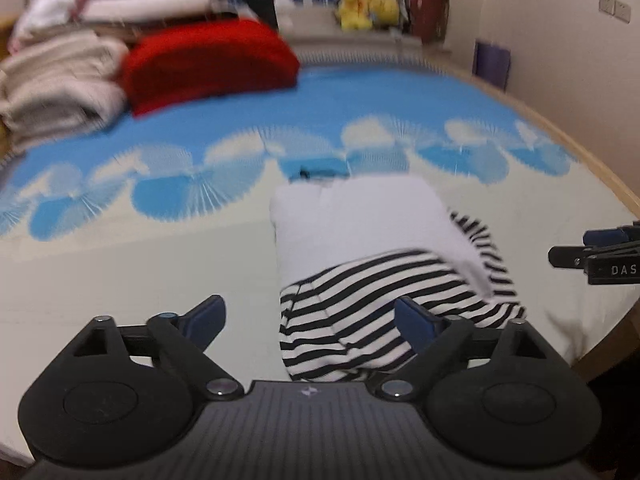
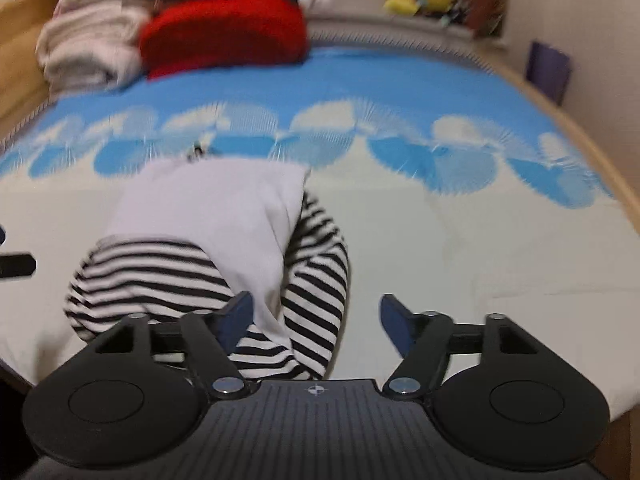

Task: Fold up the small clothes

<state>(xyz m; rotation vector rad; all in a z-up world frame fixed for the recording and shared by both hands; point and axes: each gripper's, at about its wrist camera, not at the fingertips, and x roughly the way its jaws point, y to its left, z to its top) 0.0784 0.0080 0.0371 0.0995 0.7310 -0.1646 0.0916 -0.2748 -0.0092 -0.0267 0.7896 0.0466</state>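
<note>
A small garment (image 1: 372, 248) lies on the bed, a plain white body with black-and-white striped sleeves folded across its near end. In the right wrist view the same garment (image 2: 208, 240) sits left of centre. My left gripper (image 1: 310, 320) is open above its near left part; nothing is pinched between the blue pads. My right gripper (image 2: 316, 320) is open too, over the garment's near right edge, its left finger (image 2: 236, 316) in front of the striped sleeve. The right gripper's tip (image 1: 596, 260) shows at the right edge of the left wrist view.
The bed sheet (image 1: 140, 264) is cream near me and blue with white fan shapes farther off. A red folded item (image 1: 208, 64) and a beige stack of clothes (image 1: 56, 80) lie at the far left. Yellow plush toys (image 1: 366, 10) stand beyond. A wooden bed edge (image 1: 600, 176) runs along the right.
</note>
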